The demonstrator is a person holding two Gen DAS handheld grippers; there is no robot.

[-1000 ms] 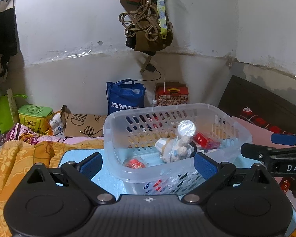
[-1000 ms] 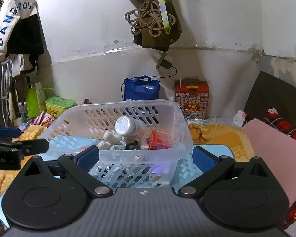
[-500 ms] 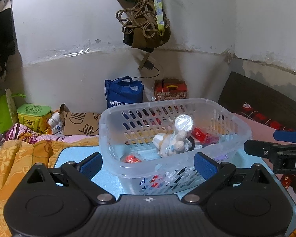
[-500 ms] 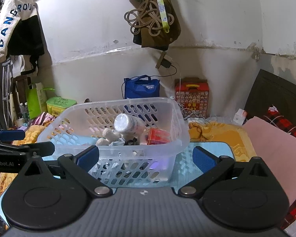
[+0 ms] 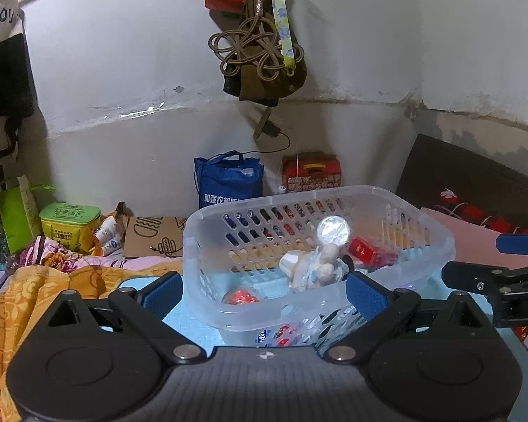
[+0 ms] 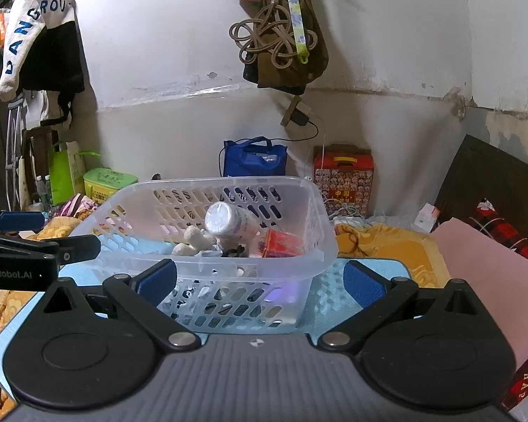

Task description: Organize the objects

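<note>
Both grippers spread wide, nothing held, in front of a filled basket.

Clear plastic basket (image 5: 207, 281) sits on the light blue mat (image 6: 376, 270) on the bed, holding a foil-capped bottle (image 6: 228, 223), red packet (image 6: 281, 244) and a small plush toy (image 5: 325, 263). Left gripper (image 5: 264, 293) at the basket's near-left side, right gripper (image 6: 260, 279) at its near edge; neither touches it.

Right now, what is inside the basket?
The basket holds a foil-capped bottle, a red packet, a small plush toy and another red item. Whatever lies beneath them is covered.
</note>
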